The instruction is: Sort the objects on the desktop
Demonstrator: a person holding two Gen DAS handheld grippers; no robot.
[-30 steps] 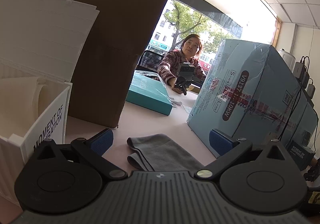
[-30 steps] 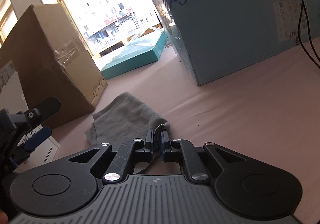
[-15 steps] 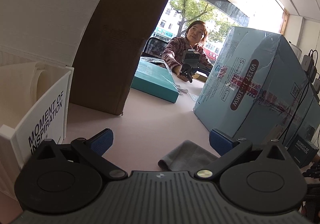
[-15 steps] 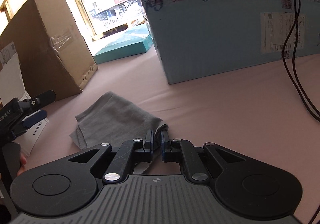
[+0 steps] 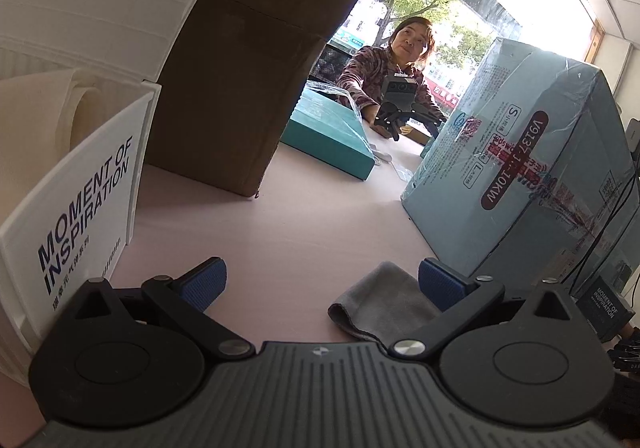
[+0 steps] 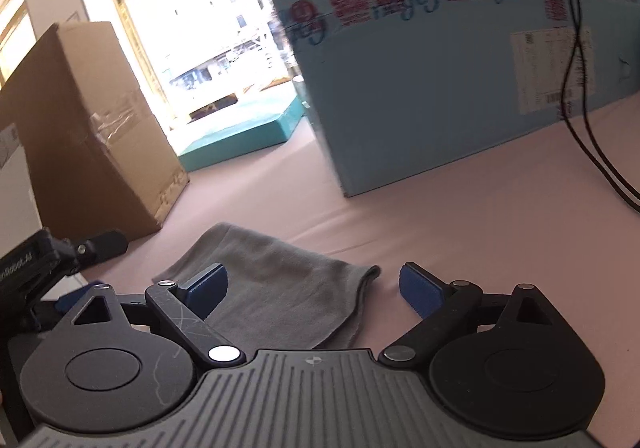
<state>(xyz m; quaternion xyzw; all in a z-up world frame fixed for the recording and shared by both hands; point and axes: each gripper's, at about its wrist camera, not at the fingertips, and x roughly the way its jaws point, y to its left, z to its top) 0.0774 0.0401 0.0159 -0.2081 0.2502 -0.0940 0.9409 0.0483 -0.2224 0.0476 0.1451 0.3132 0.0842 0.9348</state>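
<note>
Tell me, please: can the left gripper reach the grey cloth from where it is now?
Probably yes. The left gripper is open, and the grey cloth lies flat on the pink table just ahead, nearer its right finger. Nothing stands between them; the right gripper is open above it.

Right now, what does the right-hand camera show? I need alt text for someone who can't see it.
The right gripper is open over a folded grey cloth lying on a pink table. Behind stand a large light-blue carton and a brown cardboard box, with a bright window beyond.
</note>
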